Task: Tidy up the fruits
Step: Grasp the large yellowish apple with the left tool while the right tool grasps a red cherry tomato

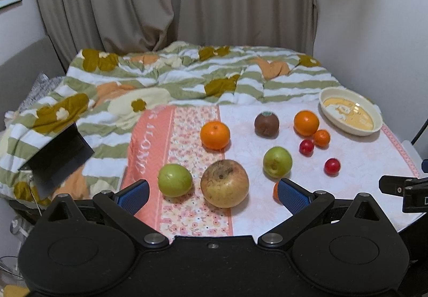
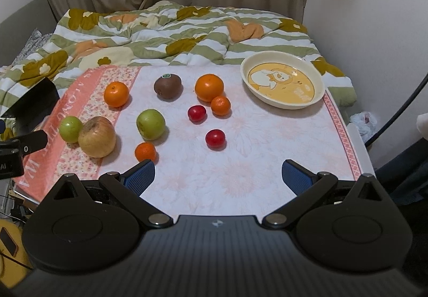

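Several fruits lie on a cloth-covered table [image 2: 267,141]. A large yellow apple [image 1: 224,183] and a green apple [image 1: 175,179] sit just ahead of my open, empty left gripper [image 1: 212,194]. Further off lie an orange [image 1: 215,135], a kiwi [image 1: 266,125], a second green apple [image 1: 277,162], another orange [image 1: 306,122] and two red fruits [image 1: 332,166]. A cream bowl [image 2: 283,80] stands empty at the far right. My right gripper [image 2: 218,176] is open and empty above bare cloth, with a small mandarin [image 2: 145,152] by its left finger.
A striped floral duvet [image 2: 160,29] lies on the bed behind the table. Curtains hang at the back. A black device [image 1: 57,155] sits to the left. The table's right edge [image 2: 355,147] drops off beside a cable and a white bag.
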A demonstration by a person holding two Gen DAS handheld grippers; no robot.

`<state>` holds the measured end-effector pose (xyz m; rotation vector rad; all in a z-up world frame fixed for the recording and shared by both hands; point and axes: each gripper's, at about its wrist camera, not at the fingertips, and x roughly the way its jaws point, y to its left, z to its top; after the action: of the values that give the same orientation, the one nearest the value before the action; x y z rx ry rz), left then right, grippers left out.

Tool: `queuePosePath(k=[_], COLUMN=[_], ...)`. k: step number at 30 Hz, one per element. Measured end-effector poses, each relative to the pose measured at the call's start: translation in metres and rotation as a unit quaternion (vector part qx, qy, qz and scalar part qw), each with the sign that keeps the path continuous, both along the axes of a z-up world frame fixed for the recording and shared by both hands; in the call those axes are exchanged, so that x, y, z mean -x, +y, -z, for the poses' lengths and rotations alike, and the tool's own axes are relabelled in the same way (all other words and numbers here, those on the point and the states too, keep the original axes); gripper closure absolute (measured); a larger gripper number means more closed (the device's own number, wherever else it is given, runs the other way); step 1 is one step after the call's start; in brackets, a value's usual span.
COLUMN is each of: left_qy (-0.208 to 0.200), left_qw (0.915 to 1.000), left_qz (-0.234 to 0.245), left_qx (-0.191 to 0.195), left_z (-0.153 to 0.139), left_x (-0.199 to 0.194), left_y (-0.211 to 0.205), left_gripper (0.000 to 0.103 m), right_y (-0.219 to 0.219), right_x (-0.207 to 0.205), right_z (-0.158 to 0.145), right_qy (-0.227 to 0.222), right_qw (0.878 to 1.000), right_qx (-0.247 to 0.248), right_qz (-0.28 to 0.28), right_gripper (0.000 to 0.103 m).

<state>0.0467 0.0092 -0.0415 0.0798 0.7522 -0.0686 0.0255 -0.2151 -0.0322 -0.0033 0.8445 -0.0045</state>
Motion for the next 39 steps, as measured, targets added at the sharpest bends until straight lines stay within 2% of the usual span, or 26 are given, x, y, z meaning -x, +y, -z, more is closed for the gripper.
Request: queuePosePath(k=[4, 10, 15, 17, 21, 23, 26, 32, 39], left_qy=[0.021, 0.051, 0.066, 0.071, 0.077, 0.079, 0.081, 0.08, 0.073], left_qw=[0.9997, 0.9967, 0.9923, 0.9903, 0.9861, 0.9837, 0.9803, 0.9741, 0.9767], left_qz=[-0.01, -0.044, -0.081, -0.095, -0.121, -0.134, -0.151, -0.172, -0.164], left_qx=[0.009, 0.044, 0.066, 0.072, 0.084, 0.09, 0.097, 0.122, 0.117], left_z=[0.024, 0.053, 0.071, 0.077, 0.087, 0.091, 0.096, 0.101, 0.101], left_x=[-0.017, -0.039, -0.057, -0.064, -0.077, -0.08, -0.086, -0.09, -0.086], left_y=[0.003, 0.003, -0.003, -0.006, -0.011, -0.013, -0.014, -0.011, -0.013], left_gripper=[0.0, 0.0, 0.003, 0.009, 0.01, 0.013, 0.021, 0.026, 0.026], right_y=[-0.004, -0.013, -0.02, -0.022, -0.024, -0.025, -0.027, -0.026, -0.024], right_x=[-0.016, -0.037, -0.055, -0.063, -0.082, -0.09, -0.099, -0.111, -0.12], right_z=[0.029, 0.065, 0.085, 0.092, 0.103, 0.107, 0.111, 0.117, 0.121], right_qy=[0.009, 0.023, 0.025, 0.026, 0.031, 0.032, 0.033, 0.034, 0.033], right_qw=[1.0, 0.999, 0.998, 0.998, 0.996, 0.995, 0.993, 0.99, 0.99], right_qx=[0.004, 0.003, 0.006, 0.007, 0.005, 0.005, 0.003, -0.001, -0.002], right_qz=[-0.01, -0.024, -0.051, -0.064, -0.089, -0.098, -0.11, -0.134, -0.139], right_gripper=[0.0, 0.0, 0.0, 0.0, 0.0, 0.001, 0.006, 0.016, 0.028])
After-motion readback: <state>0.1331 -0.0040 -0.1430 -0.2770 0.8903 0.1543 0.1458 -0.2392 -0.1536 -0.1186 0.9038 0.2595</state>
